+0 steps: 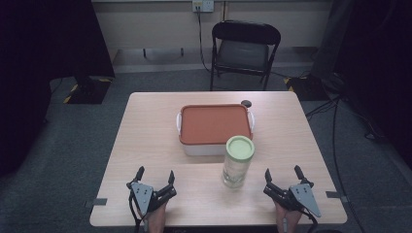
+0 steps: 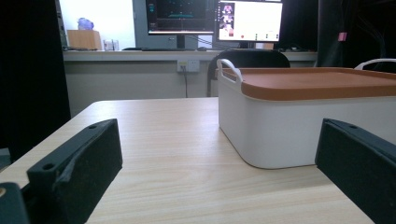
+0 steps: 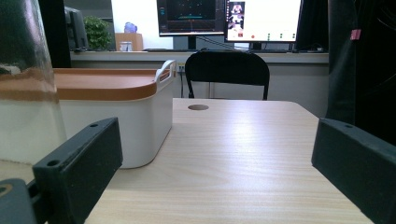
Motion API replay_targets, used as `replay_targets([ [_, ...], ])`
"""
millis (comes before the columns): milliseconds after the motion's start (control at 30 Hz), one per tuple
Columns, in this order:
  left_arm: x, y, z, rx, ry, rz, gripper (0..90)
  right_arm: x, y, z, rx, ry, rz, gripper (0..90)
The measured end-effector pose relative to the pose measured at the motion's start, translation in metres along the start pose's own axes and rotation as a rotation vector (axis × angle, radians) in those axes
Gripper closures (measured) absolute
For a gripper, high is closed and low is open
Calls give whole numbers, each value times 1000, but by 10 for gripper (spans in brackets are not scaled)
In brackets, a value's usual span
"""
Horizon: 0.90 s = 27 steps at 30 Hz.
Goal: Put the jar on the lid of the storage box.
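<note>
Nothing's begun as far as I can judge: both claws sit at the near edge of the table [image 1: 145, 121], and everything's untouched. Starting at the left, my left claw [image 1: 155, 175] has its jaws spread wide with nothing between them, just bare tabletop ahead. From its own camera the box [image 2: 289, 126] sits ahead and off to the right, well apart from the jaws, its orange lid [image 2: 322, 81] on and its handle [image 2: 229, 69] standing up. Moving to the middle, the box [image 1: 214, 145] lies mid-table, and touching or just in front of its near right corner stands the jar [image 1: 237, 167], upright, green lid [image 1: 240, 147] on. Over at the right, my right claw [image 1: 283, 173] is wide open too, gripping nothing. The jar is near it, forward and to its left; in the right gripper view the jar [image 3: 25, 84] looms at the left edge. So all of the work is left, I reckon.
</note>
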<state>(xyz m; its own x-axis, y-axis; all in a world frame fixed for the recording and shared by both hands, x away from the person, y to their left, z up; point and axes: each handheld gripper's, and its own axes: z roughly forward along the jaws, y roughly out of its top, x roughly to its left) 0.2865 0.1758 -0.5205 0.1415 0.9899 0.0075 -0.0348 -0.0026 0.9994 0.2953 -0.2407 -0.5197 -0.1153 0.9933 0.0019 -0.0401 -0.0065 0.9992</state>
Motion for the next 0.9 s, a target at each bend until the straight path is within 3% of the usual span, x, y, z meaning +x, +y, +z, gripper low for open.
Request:
replay_targets([
  [900, 0, 0, 2, 8, -18, -3, 0, 0, 0, 0, 0, 4, -1, 11],
])
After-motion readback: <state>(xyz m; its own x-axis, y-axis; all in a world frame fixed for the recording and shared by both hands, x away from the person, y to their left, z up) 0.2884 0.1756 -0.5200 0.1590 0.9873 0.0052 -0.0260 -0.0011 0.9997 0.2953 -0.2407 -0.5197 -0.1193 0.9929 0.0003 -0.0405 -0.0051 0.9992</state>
